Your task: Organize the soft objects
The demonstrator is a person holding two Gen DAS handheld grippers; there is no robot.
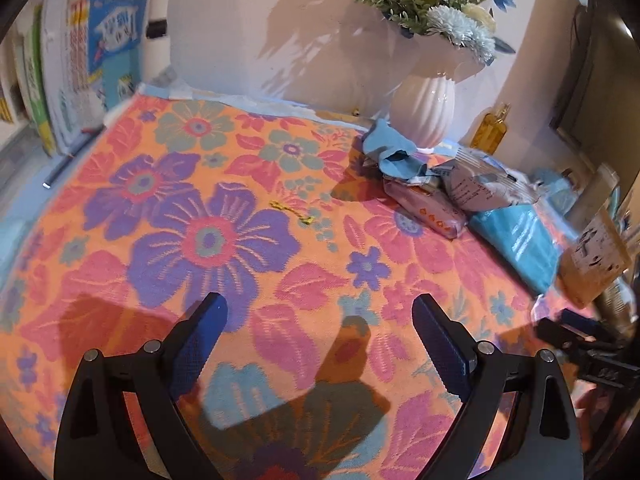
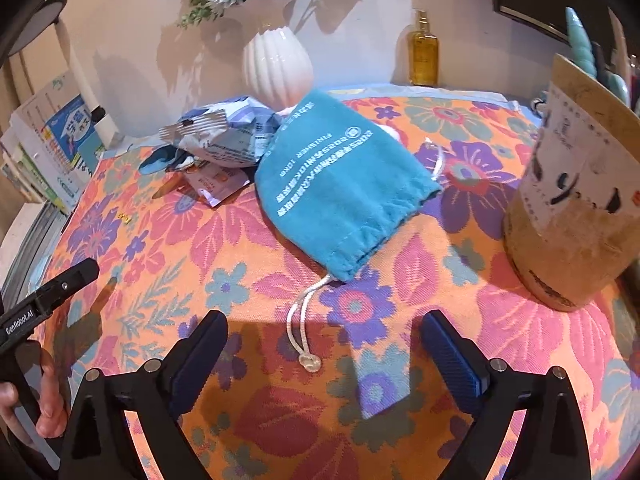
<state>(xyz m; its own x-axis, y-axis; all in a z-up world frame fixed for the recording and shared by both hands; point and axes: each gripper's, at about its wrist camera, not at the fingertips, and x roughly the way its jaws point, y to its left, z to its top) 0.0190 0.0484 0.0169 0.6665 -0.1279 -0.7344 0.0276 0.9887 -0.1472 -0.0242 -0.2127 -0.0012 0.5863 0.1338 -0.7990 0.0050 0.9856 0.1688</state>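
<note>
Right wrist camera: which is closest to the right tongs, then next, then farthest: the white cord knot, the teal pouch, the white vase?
1. White cord knot, between the open right tongs.
2. Teal pouch, mid-table beyond.
3. White vase, at the back wall.

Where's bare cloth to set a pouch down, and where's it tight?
Free: the wide stretch of floral cloth between the books at the left edge and the packet pile, holding only a small yellow bit. Also the patch before the open right gripper, crossed by the drawstring. Crowded: the back, where vase, packets, teal pouch and cardboard tub sit close.
</note>
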